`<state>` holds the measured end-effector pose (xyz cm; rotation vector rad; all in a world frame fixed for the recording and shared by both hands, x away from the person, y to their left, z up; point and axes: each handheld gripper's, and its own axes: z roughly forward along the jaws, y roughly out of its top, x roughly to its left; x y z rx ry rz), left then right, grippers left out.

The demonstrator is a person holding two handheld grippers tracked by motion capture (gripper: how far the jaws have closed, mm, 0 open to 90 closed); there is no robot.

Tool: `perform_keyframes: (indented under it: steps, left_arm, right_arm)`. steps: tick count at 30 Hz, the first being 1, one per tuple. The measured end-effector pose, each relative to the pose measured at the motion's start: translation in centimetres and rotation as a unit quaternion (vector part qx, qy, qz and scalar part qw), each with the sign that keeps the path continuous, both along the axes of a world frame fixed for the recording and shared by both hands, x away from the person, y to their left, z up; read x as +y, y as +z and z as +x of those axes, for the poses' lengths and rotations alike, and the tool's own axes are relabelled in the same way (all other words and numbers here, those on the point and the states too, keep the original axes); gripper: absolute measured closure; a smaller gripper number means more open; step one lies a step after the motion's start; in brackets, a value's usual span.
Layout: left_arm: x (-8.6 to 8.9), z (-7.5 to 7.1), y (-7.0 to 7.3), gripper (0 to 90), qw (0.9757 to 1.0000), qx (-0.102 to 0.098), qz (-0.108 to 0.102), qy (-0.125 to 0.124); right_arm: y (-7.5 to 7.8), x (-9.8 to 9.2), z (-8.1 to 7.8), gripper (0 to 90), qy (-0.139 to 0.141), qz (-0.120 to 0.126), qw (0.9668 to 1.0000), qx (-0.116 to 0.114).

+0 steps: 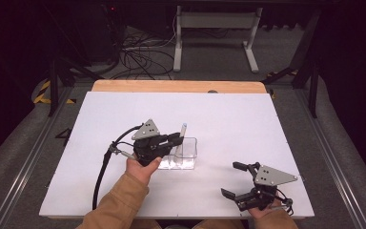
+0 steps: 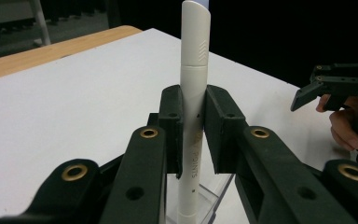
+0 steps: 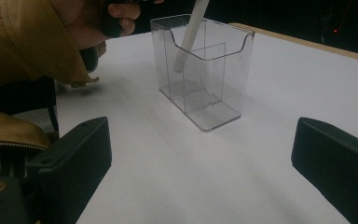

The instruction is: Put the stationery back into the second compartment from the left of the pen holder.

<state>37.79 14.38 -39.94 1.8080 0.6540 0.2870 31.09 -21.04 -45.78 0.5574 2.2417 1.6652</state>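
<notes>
Your left gripper (image 2: 193, 135) clamps the white pen (image 2: 193, 84), centre frame, its tip inside the clear holder (image 3: 200, 79). Lower it straight, clear of the divider, then release. Your right gripper (image 1: 240, 180), lower right, stands open and empty.

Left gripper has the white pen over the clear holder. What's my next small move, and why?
Probably lower it a little more, then open. The left gripper is shut on the white pen, and the pen's lower end is already inside the clear holder but appears to hang above its floor. The right gripper sits open and apart, so nothing blocks the drop.
</notes>
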Motion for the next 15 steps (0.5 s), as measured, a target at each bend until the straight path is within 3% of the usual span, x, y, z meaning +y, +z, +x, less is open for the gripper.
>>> perform_keyframes:
  steps: [3,5,6,15]
  left_arm:
    - [-0.1,-0.2,0.2,74.0,1.0,0.006,0.004,0.003]
    - [-0.1,-0.6,0.5,53.8,0.9999,-0.006,0.005,0.014]
    - [0.1,-0.8,0.7,48.9,0.9997,-0.011,0.009,0.02]
    - [1.7,-1.9,2.3,29.5,0.9983,-0.038,0.018,0.04]
  right_arm:
    - [0.1,0.1,0.1,5.1,0.001,0.002,1.0,-0.001]
    - [0.1,0.3,0.3,5.1,0.003,0.0,1.0,-0.003]
    - [0.1,0.3,0.3,5.1,0.004,-0.001,1.0,-0.003]
    - [0.1,0.5,0.6,5.0,0.007,0.0,1.0,-0.003]
